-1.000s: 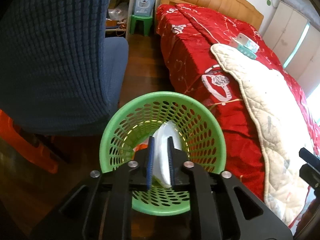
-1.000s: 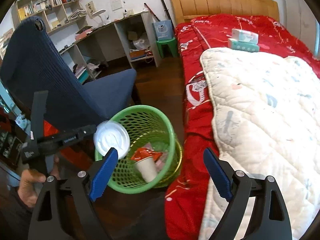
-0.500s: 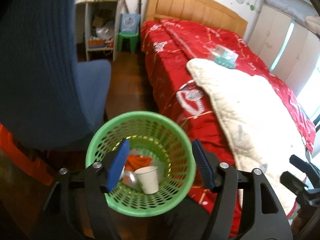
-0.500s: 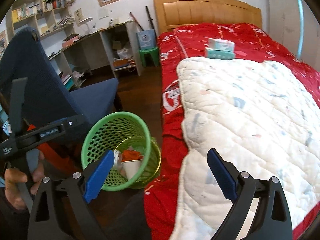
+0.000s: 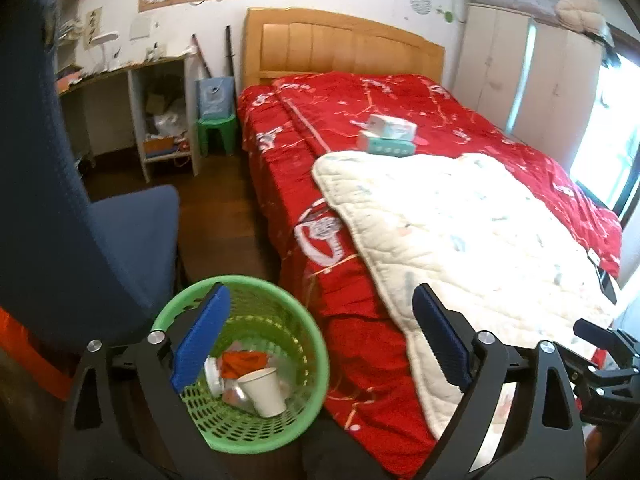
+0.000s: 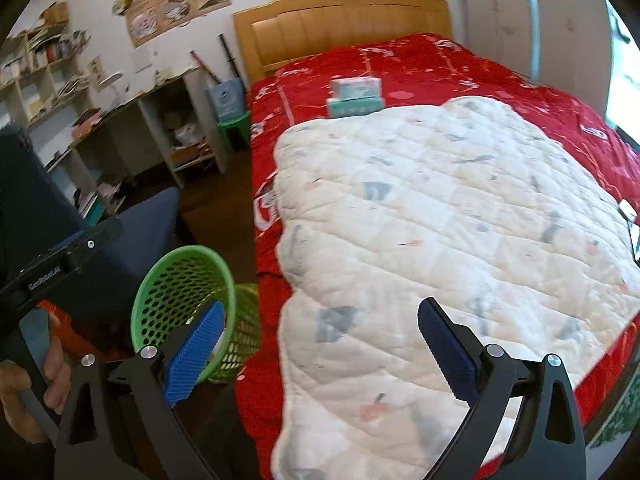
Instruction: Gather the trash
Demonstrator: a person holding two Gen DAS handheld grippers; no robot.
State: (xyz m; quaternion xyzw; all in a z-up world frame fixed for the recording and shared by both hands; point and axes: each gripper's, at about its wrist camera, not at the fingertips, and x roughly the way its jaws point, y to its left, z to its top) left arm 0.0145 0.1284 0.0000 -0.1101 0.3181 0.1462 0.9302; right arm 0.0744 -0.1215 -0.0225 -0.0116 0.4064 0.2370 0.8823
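Note:
A green perforated trash basket (image 5: 304,332) stands on the floor beside the bed; it also shows in the right wrist view (image 6: 160,280). Inside lie a white paper cup (image 5: 262,392), an orange wrapper (image 5: 242,360) and a white lid (image 5: 212,372). My left gripper (image 5: 320,344) is open and empty, above the basket's right rim and the bed edge. My right gripper (image 6: 320,352) is open and empty, over the white quilt (image 6: 440,220).
A bed with a red cover (image 5: 360,96) fills the right side. Tissue packs (image 5: 388,134) lie on it. A blue office chair (image 5: 60,200) stands left of the basket. A desk with shelves (image 5: 160,120) and a green stool (image 5: 218,132) stand at the back wall.
My left gripper opened and let the white lid fall into the basket, then lifted and swung right. My right gripper rose and turned over the bed.

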